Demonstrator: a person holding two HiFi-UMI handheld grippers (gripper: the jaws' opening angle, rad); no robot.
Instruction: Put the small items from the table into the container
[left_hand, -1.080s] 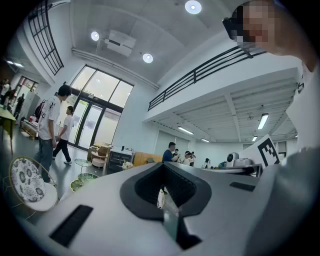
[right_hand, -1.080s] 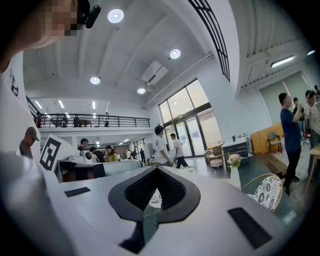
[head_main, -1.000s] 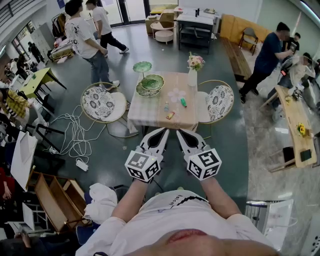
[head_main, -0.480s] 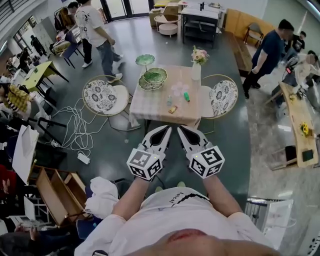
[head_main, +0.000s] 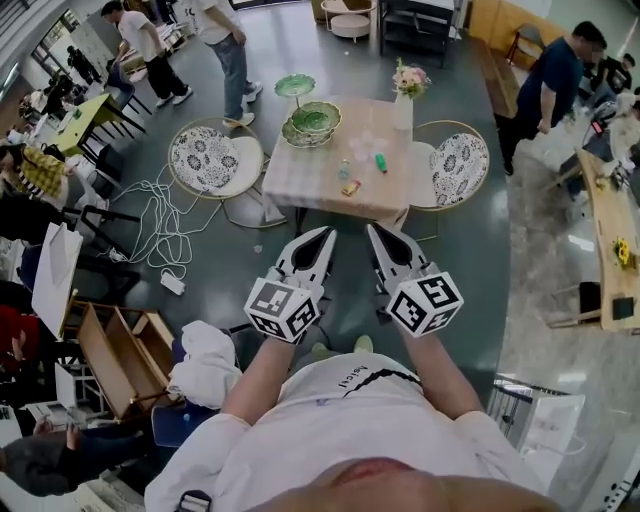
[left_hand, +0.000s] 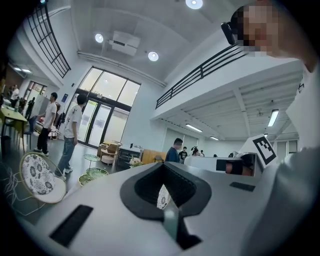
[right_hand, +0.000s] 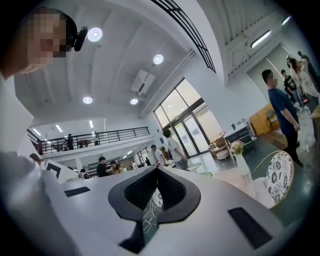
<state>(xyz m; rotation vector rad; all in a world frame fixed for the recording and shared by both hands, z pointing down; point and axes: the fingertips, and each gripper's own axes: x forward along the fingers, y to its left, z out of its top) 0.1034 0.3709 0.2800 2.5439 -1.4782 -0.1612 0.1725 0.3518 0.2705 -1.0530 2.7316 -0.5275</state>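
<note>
The small items lie on the table, well ahead of the left gripper and the right gripper. Both have jaws pressed together, holding nothing. The items look too tiny to name

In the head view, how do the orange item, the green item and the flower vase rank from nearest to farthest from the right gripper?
From the right gripper:
1. Orange item, by the near edge of the table.
2. Green item, mid-table, to the right.
3. Flower vase, far right corner.
</note>
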